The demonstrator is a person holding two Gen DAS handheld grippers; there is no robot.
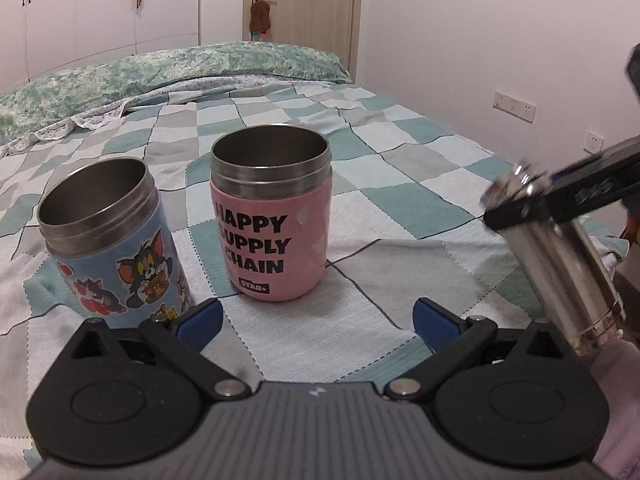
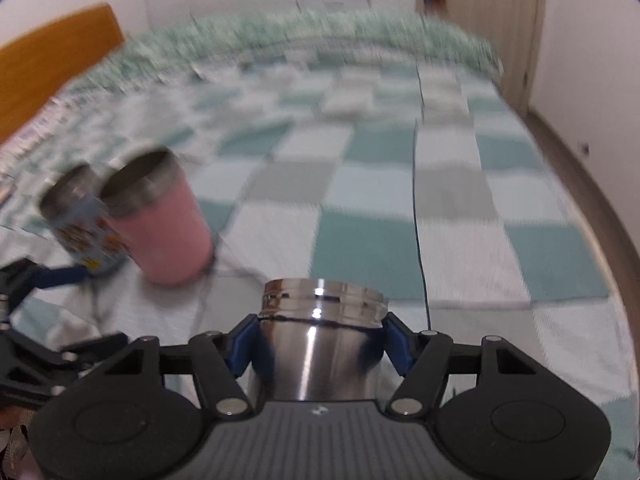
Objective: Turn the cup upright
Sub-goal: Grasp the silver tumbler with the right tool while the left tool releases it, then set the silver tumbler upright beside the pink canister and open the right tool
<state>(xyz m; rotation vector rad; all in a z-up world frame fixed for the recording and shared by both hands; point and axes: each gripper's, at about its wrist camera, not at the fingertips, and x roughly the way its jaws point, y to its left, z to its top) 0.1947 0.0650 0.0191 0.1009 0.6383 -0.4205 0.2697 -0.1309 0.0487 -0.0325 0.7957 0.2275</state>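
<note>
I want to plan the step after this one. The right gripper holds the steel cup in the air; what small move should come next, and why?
Probably keep turning the steel cup until its mouth faces up, then lower it. The right gripper is shut on it above the bed, tilted with its threaded end low. The pink cup and blue cup already stand upright.

I see a bare silver steel cup (image 2: 320, 344) between blue pads (image 2: 240, 350) on my right tool (image 2: 320, 344), whose frame is black. On the bed's teal, grey and white checked blanket (image 1: 400, 184) stand a pink cup (image 1: 274, 216) with black lettering and a light blue cup (image 1: 120, 248) with cartoon cat stickers, both with steel rims. My left tool (image 1: 318, 320) has blue pads too.
</note>
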